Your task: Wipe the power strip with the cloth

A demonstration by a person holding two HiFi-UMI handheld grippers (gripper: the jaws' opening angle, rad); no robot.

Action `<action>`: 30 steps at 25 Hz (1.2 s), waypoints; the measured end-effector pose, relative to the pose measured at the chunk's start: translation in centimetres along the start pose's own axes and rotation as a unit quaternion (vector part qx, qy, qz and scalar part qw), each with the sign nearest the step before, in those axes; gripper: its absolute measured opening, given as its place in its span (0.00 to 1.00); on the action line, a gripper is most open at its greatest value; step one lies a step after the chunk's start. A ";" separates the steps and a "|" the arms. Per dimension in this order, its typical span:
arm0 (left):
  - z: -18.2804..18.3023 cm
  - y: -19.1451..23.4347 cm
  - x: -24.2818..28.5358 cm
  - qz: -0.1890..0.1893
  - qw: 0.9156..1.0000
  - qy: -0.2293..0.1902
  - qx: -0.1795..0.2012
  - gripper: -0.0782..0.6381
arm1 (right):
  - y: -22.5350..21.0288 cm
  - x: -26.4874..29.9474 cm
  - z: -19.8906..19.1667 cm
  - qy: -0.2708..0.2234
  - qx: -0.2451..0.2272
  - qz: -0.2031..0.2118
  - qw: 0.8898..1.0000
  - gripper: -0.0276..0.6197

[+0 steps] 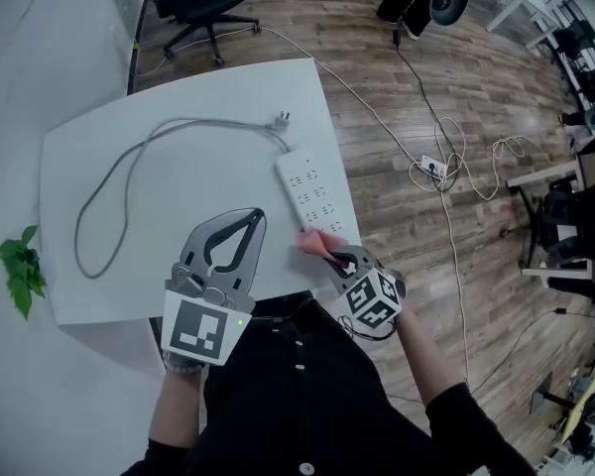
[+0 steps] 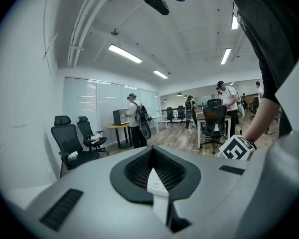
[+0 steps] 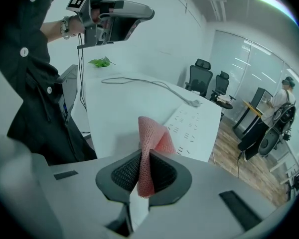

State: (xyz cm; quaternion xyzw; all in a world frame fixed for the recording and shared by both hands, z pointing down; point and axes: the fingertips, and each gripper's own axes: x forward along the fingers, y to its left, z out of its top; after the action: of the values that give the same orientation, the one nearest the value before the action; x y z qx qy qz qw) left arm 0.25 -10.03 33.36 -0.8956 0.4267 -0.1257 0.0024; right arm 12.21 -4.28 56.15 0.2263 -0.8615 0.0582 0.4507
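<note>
Head view: right gripper (image 1: 331, 255) low at the table's (image 1: 99, 266) near edge, fingers clamped on a pink cloth (image 1: 315, 240). The cloth sticks out past the fingertips in a loose fold. The white power strip (image 1: 315, 194) lies just beyond those fingertips, running away along the table's right edge, with its near end beside the cloth. Whether cloth and strip touch, I cannot tell.

Right gripper view: jaws pressed onto the cloth (image 3: 148, 151), which stands up between the pads as a folded peak. The power strip (image 3: 192, 126) sits ahead of the fingertips and slightly right, sockets facing up. The grey cord (image 3: 139, 81) runs off beyond it.

The left gripper (image 1: 255, 214) is held up over the table, to the left of the right gripper's fingers and well apart from the strip. Its tips meet and nothing is between them.

Left gripper view: tips together (image 2: 150, 151), pads empty. A sliver of the strip (image 2: 155, 181) shows through the opening behind the tips.

The cord (image 1: 109, 181) loops across the table far beyond the left fingertips. A small green plant (image 1: 20, 266) is out to their left, off the table edge.
</note>
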 end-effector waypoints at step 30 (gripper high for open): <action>3.4 -0.4 1.4 -0.025 0.999 -0.026 0.016 0.12 | -8.3 -13.0 12.5 -0.200 0.078 -0.238 0.947 0.13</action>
State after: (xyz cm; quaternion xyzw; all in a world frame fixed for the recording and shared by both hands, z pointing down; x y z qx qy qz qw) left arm 2.17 -11.18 30.45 -0.9089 0.4016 -0.1093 0.0251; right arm 12.87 -11.12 37.53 0.4661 -0.8480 -0.0303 0.2506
